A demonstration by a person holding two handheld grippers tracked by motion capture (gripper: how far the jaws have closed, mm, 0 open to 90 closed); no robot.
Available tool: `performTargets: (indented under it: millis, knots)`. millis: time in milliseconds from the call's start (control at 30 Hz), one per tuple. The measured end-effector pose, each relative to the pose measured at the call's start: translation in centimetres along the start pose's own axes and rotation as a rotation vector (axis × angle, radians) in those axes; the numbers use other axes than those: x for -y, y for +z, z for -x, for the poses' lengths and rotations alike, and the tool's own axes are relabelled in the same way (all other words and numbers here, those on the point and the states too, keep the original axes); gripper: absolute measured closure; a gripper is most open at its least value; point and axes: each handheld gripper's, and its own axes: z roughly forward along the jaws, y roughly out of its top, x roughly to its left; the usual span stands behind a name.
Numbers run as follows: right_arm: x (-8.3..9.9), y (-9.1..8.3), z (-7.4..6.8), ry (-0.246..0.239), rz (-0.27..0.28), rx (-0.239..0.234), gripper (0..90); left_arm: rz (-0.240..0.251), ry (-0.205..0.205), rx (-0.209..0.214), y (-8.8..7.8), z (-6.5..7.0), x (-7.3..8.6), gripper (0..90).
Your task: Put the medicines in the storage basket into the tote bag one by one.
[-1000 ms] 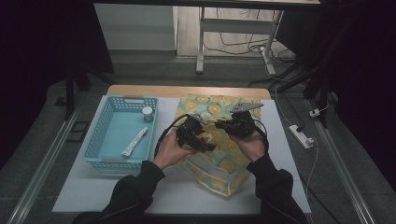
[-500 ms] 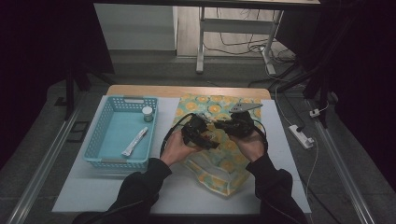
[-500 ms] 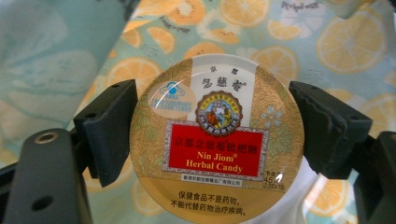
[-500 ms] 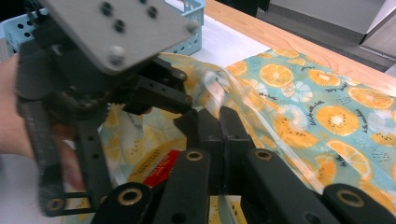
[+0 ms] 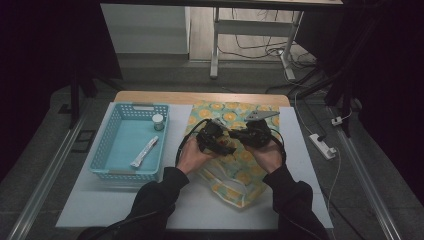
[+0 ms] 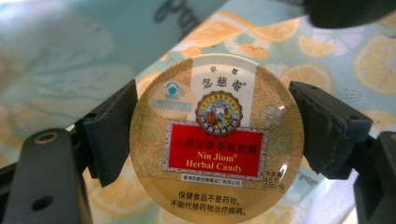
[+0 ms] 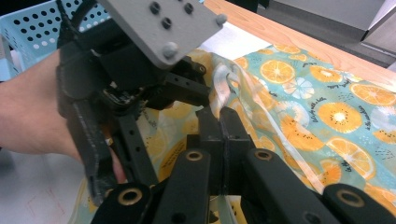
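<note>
- A round tin of Nin Jiom Herbal Candy [image 6: 216,140] sits clamped between the two black jaws of the left gripper [image 6: 216,135], label facing the camera, held above the citrus-print bag [image 6: 336,56].
- The bag [image 5: 235,165] lies flat on the white table [image 5: 100,210], its orange- and lemon-slice pattern on a pale teal ground, just right of the basket.
- In the high view the left gripper [image 5: 214,137] and the right gripper [image 5: 252,135] meet close together over the middle of the bag, each held in a hand coming from a dark sleeve.
- The right gripper [image 7: 220,122] has its jaws pressed together; a fold of the bag's clear upper edge [image 7: 224,88] rises from between their tips, so it pinches the bag there.
- Right gripper view: the left gripper [image 7: 140,79], with its grey plate, is just beside that edge.
- A light blue perforated basket [image 5: 107,150] stands at the table's left, holding a small white-capped jar [image 5: 158,121] near its far right corner and a white tube [image 5: 144,152] lying slantwise.
</note>
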Motion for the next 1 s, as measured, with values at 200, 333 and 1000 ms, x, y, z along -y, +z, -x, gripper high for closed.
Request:
performTargets:
  millis: [200,333,1000]
  knots:
    - [0.1,0.2,0.1,0.0,-0.002,0.003,90.0,-0.007,-0.006,-0.009,0.8,-0.4,0.0,20.6]
    - [0.1,0.2,0.2,0.002,-0.003,0.007,90.0,-0.013,-0.004,-0.02,1.3,-0.6,0.1,20.6]
    - [0.5,0.6,0.6,0.01,-0.015,0.017,90.0,-0.011,0.019,-0.06,3.2,-1.2,0.9,20.4]
